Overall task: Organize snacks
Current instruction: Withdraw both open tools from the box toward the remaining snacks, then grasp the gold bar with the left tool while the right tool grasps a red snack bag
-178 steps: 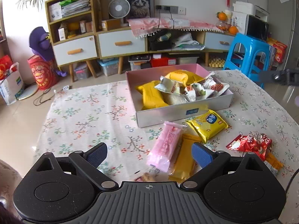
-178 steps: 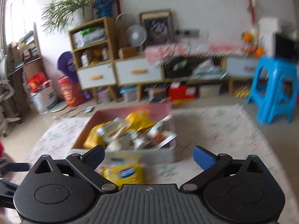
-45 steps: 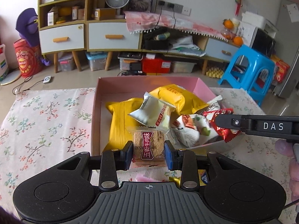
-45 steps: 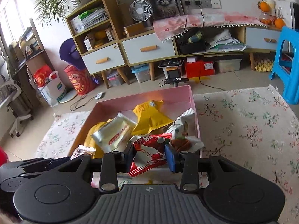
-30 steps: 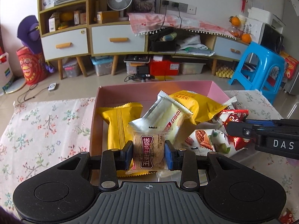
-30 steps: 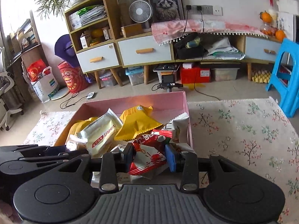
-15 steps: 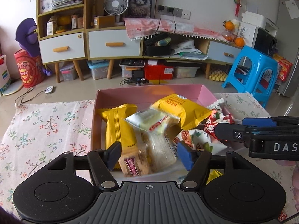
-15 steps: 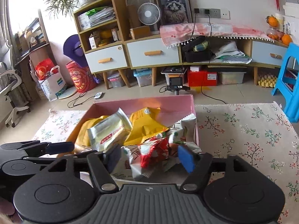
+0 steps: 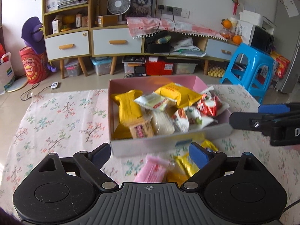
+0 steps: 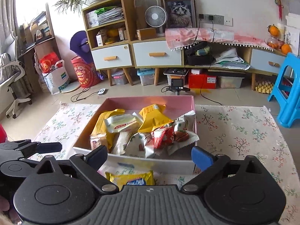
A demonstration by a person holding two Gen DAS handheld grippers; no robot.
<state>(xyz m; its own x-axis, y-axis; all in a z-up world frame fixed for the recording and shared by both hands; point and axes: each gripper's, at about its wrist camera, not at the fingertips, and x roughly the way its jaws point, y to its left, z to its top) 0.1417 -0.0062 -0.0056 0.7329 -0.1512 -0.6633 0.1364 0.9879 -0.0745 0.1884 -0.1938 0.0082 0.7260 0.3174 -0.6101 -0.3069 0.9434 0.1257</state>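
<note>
Right in front of me, my left gripper [image 9: 150,154] has its fingers spread wide apart, and nothing is between them. My right gripper [image 10: 150,156] is spread wide too, with nothing in it.

Just past the left fingers, three snacks lie on the flowery tablecloth [image 9: 61,116]. There is a pink packet [image 9: 152,170], a yellow packet [image 9: 182,168] beside it, and a yellow bag with a blue label [image 10: 132,179] that I see best from the right camera. The pink and yellow ones look blurry to me.

Next comes the pink box [image 9: 165,142]. It sits on the cloth, and its near wall is just behind those loose snacks. Lots of snacks are piled inside it. A long yellow bag [image 9: 128,110] lies by the left wall. A little cake in a clear wrapper [image 9: 139,129] rests against it at the front. A red packet [image 10: 165,136] sits on the right side of the pile, on top of some white wrappers. A fat yellow bag [image 10: 152,117] is at the back.

Far behind the table I see a blue stool [image 9: 249,67] on the floor and a small white fan [image 10: 155,19] on the cupboard.
</note>
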